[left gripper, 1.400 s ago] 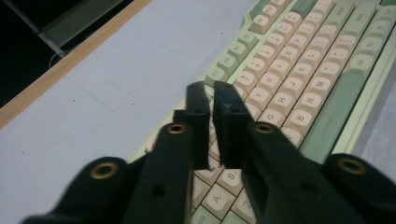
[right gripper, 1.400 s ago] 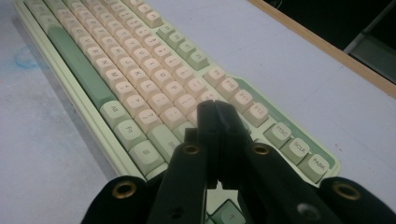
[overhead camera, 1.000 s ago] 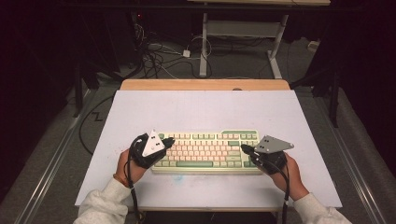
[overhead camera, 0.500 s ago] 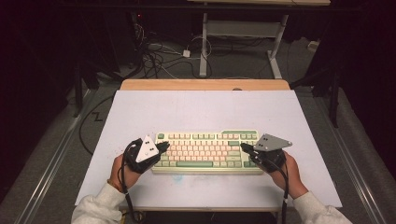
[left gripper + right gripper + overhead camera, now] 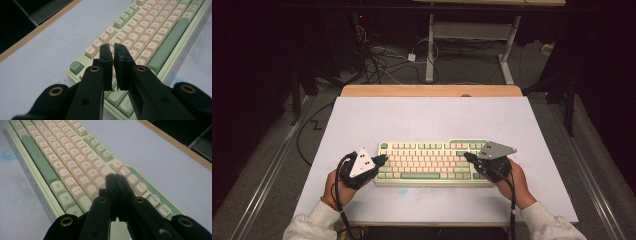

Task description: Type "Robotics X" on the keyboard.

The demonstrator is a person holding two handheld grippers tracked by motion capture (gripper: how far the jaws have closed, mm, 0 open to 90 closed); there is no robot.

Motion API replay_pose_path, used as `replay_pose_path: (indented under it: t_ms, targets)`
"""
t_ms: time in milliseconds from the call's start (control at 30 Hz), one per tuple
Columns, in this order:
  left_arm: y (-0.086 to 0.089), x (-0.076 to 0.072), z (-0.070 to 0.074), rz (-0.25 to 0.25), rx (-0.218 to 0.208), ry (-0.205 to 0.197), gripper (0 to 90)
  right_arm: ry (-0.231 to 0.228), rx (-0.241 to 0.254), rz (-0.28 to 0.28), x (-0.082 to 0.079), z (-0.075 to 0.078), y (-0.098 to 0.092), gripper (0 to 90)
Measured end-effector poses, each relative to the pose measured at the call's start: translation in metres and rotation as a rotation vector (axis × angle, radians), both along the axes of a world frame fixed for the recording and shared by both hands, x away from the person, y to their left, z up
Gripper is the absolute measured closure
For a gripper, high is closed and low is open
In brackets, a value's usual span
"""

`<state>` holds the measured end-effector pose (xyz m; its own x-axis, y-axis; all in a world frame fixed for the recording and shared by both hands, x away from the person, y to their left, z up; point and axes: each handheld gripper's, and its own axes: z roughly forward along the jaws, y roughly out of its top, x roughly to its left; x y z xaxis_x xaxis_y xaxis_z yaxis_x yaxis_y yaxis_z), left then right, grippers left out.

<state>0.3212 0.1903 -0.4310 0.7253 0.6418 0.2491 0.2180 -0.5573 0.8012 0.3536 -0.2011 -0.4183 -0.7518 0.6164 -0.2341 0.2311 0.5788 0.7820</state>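
my left gripper [image 5: 382,160] closed over keyboard [image 5: 432,162] left end keys; right gripper [image 5: 468,157] closed over its right end.

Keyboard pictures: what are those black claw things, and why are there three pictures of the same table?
A person sits at a table with a hand tool in each hand. Each tool is a gripper with two black jaws that can pinch. The high view looks down from above: you see the left gripper over the left end of the keyboard and the right gripper over its right end. The other two pictures come from small cameras riding on the tools, looking along the jaws. In the left gripper view the left gripper points at the letter keys, jaws nearly together. In the right gripper view the right gripper has its jaws shut above the keys. The green and cream keyboard lies on a pale table. Neither tool holds anything.
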Motion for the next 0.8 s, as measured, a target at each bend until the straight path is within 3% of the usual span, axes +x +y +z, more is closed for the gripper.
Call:
replay_pose_path:
  t_ms: [800]
  targets:
    - [0.014,-0.012,-0.011,0.010,0.000,0.046,83.7,0.021,-0.016,0.071,0.009,-0.005,0.036,90.0]
